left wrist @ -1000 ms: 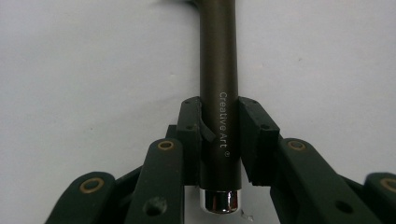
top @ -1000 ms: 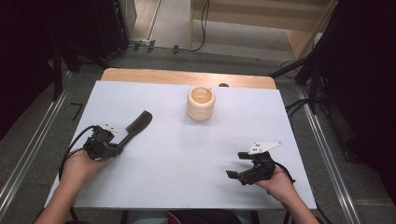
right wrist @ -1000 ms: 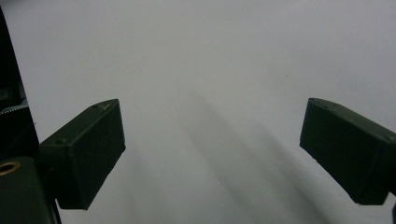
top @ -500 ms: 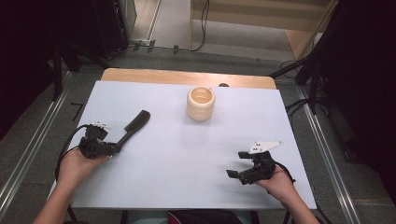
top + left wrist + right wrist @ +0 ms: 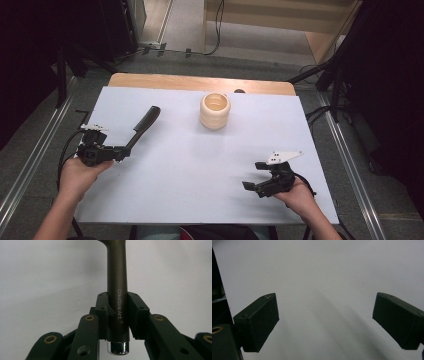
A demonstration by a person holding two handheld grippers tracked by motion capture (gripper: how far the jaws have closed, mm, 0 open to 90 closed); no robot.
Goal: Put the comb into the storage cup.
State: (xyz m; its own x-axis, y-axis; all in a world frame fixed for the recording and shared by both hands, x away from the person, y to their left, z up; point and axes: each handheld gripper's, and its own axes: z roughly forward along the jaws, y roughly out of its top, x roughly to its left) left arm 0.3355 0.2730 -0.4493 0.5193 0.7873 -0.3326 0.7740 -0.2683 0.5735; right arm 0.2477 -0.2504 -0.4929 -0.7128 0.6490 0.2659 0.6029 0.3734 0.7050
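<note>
Gripping a dark handle point(image 5: 141, 127), the left gripper point(image 5: 121, 151) sits toward the 9 o'clock side of the white counter point(image 5: 200, 165). In the left gripper view its jaws are closed on the handle's point(image 5: 117, 300) lower stretch, pads point(image 5: 103, 312) pressed against both sides, with the words "Creative Art" printed along the shaft and a shiny metal cap point(image 5: 119, 348) sticking out at the near end. From above, the handle slants away from the gripper toward 1 o'clock, ending in a broader dark tip; what kind of tool it is cannot be told.

A cream ribbed cup point(image 5: 215, 110) stands upright toward the 12 o'clock edge of the counter, well apart from the handle and from both hands. Its mouth is open to the camera and what shows of the inside looks pale and bare.

At about 5 o'clock the right gripper point(image 5: 252, 176) rests in the person's right hand point(image 5: 298, 196), its jaws spread wide with only bare counter point(image 5: 324, 277) between them in the right gripper view.
</note>
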